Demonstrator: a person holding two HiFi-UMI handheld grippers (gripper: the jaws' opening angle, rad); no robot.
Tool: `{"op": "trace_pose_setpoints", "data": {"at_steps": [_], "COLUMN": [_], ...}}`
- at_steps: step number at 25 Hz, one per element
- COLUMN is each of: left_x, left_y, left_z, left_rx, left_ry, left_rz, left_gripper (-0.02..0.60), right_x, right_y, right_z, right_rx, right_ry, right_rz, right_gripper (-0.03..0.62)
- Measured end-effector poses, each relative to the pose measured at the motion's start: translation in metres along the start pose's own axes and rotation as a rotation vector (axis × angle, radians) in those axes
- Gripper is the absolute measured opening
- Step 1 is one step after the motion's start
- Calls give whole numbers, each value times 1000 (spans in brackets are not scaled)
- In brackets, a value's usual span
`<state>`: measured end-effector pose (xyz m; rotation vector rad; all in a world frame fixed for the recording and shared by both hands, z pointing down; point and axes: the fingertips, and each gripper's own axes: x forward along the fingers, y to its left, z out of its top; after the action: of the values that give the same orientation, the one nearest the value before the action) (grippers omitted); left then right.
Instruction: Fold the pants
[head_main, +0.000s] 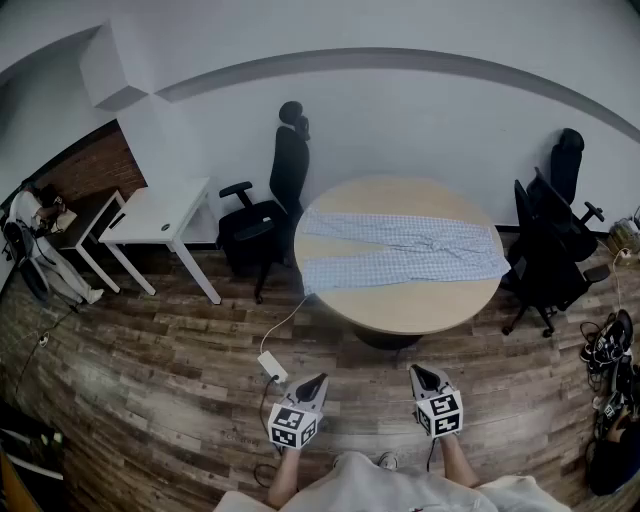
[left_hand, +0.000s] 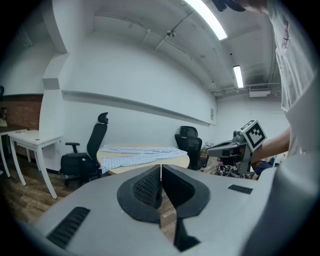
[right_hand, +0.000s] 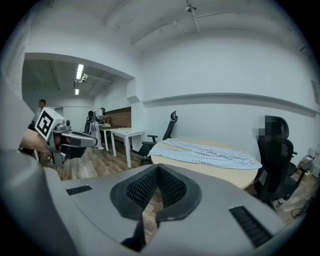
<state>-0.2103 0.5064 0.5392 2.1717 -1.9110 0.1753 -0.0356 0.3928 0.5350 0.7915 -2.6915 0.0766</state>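
Left gripper (left_hand: 161, 182) and right gripper (right_hand: 156, 185) both clenched, pads meeting on nothing, low over the wood floor (head_main: 150, 380), well short of the round table (head_main: 400, 318). Checked pants (head_main: 400, 250) lie spread flat on its top, legs toward the left. I judge them light and limp; I'd pinch a waistband corner and a cuff hem.

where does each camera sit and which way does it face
Head view: on the person's head, steeply down at the table with the pants; left tongs, right tongs, forearms show.
Left gripper view: on the left tongs, along shut jaws toward the table; right tongs at right.
Right gripper view: on the right tongs, along shut jaws; left tongs at left.
Shared: all see the pants.
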Motion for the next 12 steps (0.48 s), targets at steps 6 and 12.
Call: {"op": "trace_pose_setpoints", "data": {"at_steps": [6,12], "left_x": [-5,-6], "left_y": [17,37], "left_z": [-2,1], "left_rx": [6,5], "left_ry": [0,-11], "left_rz": [-12,-27], "left_gripper": [37,37], "right_x": [12,26], "right_y": [15,25], "right_z": [4,9], "right_rx": [-4,4], "right_ry": [6,1], "right_rz": [-5,-17], "right_gripper": [28,29]}}
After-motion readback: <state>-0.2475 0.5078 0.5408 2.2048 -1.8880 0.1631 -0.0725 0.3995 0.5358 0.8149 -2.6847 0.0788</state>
